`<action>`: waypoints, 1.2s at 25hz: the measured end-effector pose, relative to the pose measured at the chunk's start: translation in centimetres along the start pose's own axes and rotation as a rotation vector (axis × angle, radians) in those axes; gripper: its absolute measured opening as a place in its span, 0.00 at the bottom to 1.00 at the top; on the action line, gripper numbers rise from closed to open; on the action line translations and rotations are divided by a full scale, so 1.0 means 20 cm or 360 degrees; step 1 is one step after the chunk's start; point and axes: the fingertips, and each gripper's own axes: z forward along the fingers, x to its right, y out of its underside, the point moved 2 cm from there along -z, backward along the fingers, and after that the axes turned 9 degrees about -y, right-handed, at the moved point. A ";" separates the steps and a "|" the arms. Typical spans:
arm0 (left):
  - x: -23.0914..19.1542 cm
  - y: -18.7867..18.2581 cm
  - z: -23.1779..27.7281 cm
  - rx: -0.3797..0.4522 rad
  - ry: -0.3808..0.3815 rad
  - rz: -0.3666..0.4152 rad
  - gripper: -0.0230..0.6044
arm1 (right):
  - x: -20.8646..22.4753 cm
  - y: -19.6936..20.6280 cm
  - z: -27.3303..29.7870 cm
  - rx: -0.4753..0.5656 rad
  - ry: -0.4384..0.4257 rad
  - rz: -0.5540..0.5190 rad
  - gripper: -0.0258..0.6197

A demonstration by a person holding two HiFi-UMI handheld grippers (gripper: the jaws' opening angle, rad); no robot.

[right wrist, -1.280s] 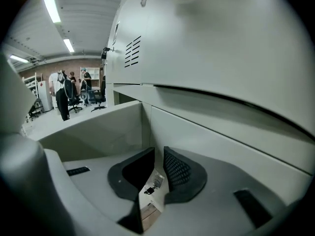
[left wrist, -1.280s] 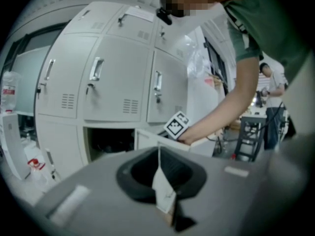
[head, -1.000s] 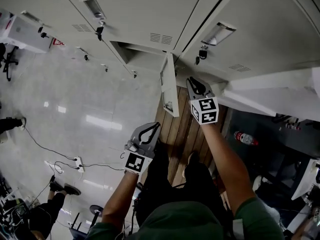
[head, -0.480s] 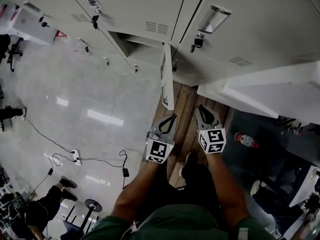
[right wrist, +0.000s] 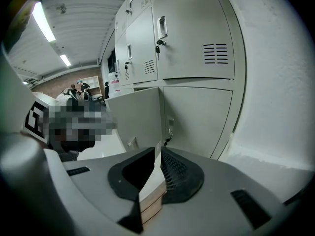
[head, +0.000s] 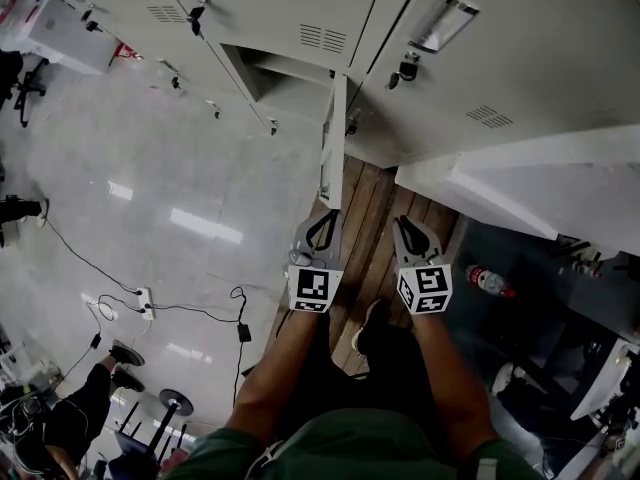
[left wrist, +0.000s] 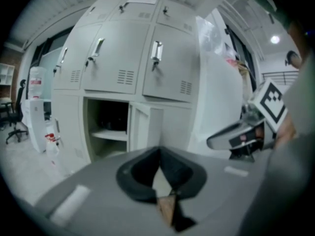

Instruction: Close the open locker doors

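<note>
A lower locker point(head: 268, 86) stands open, its grey door point(head: 333, 143) swung out edge-on toward me. In the left gripper view the dark compartment point(left wrist: 106, 127) with a shelf shows left of the door point(left wrist: 139, 129). My left gripper point(head: 329, 215) hovers just below the door's free edge, jaws together and holding nothing point(left wrist: 158, 150). My right gripper point(head: 402, 221) hangs beside it to the right, over the wooden floor strip, jaws also together and holding nothing point(right wrist: 156, 152). Its view shows the door's face point(right wrist: 135, 117) to the left. Neither gripper touches the door.
A wide white panel point(head: 540, 183) juts out at the right. A padlock point(head: 407, 68) hangs on the upper locker. A power strip point(head: 145, 303) with cables lies on the glossy floor at left. A water bottle point(head: 490, 280) lies at right. A person's shoe point(head: 122, 354) shows lower left.
My right gripper has drawn back down from beside the door. My left gripper has moved right and up to the door's free edge. The two now hang side by side.
</note>
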 end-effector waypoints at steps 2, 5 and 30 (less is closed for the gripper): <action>-0.03 0.00 -0.01 -0.0004 -0.0016 -0.0001 0.05 | -0.03 -0.01 0.03 -0.0003 -0.0015 -0.0007 0.09; -0.11 0.01 -0.03 -0.0018 -0.0034 -0.0008 0.05 | -0.08 -0.05 0.08 -0.0013 -0.0035 -0.0015 0.09; -1.15 -0.10 0.15 -0.0187 -0.0330 0.0056 0.05 | -0.37 -0.55 0.36 -0.0014 -0.0340 -0.0193 0.09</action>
